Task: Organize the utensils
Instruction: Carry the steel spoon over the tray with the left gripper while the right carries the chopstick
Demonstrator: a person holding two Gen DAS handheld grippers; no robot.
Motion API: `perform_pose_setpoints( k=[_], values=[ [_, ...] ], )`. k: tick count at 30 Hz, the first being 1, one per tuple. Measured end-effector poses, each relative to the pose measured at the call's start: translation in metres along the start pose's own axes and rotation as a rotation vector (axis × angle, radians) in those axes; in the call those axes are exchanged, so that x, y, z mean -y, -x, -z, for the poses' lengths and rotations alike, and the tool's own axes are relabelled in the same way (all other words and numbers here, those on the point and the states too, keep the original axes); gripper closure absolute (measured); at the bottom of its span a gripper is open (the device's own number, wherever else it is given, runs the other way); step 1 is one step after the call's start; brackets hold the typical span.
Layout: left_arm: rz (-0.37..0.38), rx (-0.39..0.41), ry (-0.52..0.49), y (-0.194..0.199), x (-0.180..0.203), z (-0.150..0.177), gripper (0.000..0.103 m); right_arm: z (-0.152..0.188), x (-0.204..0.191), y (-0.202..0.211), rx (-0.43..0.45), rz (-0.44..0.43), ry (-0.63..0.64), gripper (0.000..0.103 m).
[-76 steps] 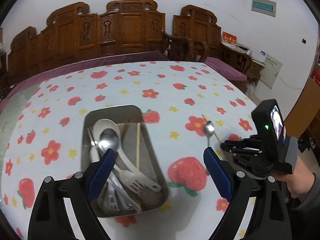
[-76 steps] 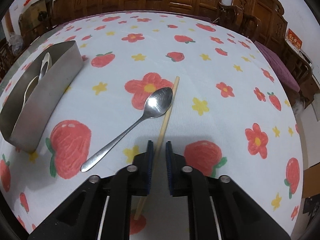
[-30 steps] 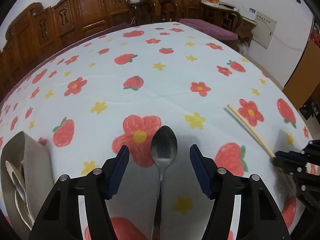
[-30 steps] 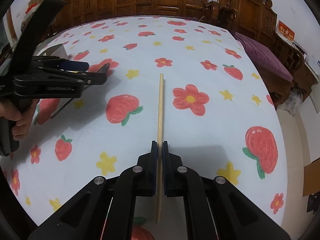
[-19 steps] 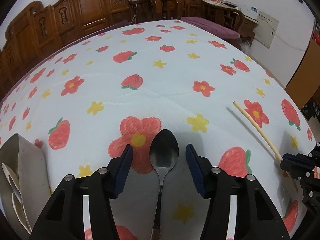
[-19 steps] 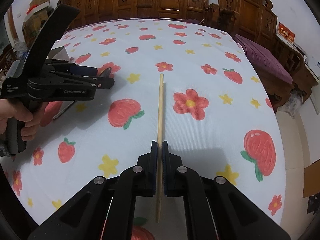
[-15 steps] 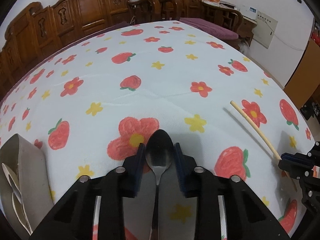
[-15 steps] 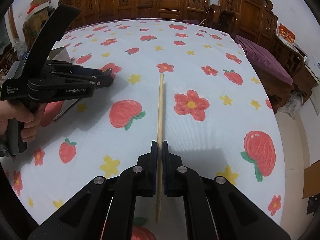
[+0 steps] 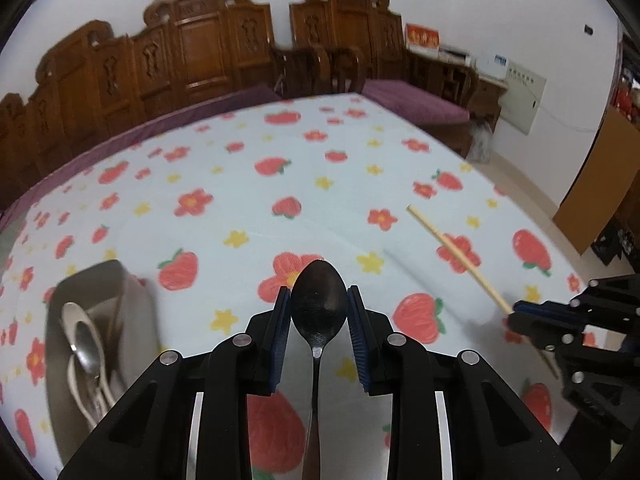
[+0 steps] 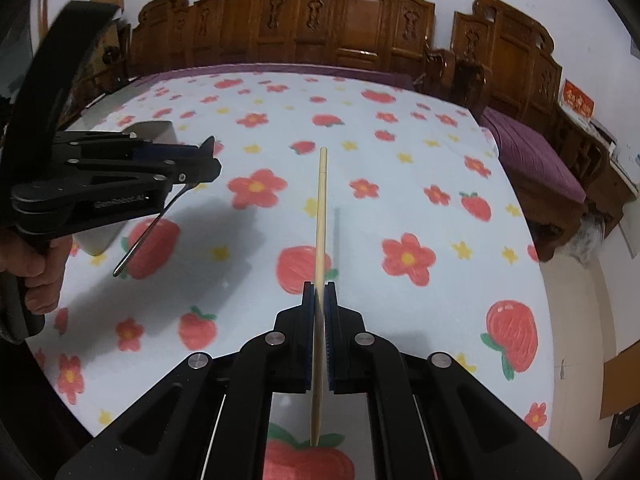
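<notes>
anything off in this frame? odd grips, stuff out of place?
Nothing spilled or damaged. One oddity: the left gripper holds the spoon by its bowl, so the handle hangs down. The right gripper holds a single chopstick.

Two black plastic grippers, left gripper (image 9: 319,332) and right gripper (image 10: 319,334), with ribbed blue pads (image 9: 280,336), silver screws (image 10: 275,338), and faint white lettering.

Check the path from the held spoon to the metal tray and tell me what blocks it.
Nothing visible does. The left gripper holds the spoon clear of the tablecloth; the metal tray sits to its left with only bare cloth between. The chopstick in the right gripper is on the opposite side.
</notes>
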State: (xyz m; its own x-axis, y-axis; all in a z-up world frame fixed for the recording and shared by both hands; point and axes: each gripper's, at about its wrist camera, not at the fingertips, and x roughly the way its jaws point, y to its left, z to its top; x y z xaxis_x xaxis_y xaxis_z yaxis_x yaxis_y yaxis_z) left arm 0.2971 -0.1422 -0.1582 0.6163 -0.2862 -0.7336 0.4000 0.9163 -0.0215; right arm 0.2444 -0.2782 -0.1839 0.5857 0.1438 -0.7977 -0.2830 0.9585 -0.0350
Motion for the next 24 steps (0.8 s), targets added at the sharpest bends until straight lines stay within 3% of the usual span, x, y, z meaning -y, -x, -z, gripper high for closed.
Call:
perform_pose_setpoints(
  k=[12,24],
  values=[
    [-0.027,0.097,0.023,0.061,-0.011,-0.011,0.077,-0.008,-0.019,0.031,0.051,0.003,0.019,0.097],
    [-0.072,0.152,0.066,0.101,-0.049,-0.018,0.077,-0.03,-0.052,0.037,0.094,-0.043,0.031,0.097]
  ],
)
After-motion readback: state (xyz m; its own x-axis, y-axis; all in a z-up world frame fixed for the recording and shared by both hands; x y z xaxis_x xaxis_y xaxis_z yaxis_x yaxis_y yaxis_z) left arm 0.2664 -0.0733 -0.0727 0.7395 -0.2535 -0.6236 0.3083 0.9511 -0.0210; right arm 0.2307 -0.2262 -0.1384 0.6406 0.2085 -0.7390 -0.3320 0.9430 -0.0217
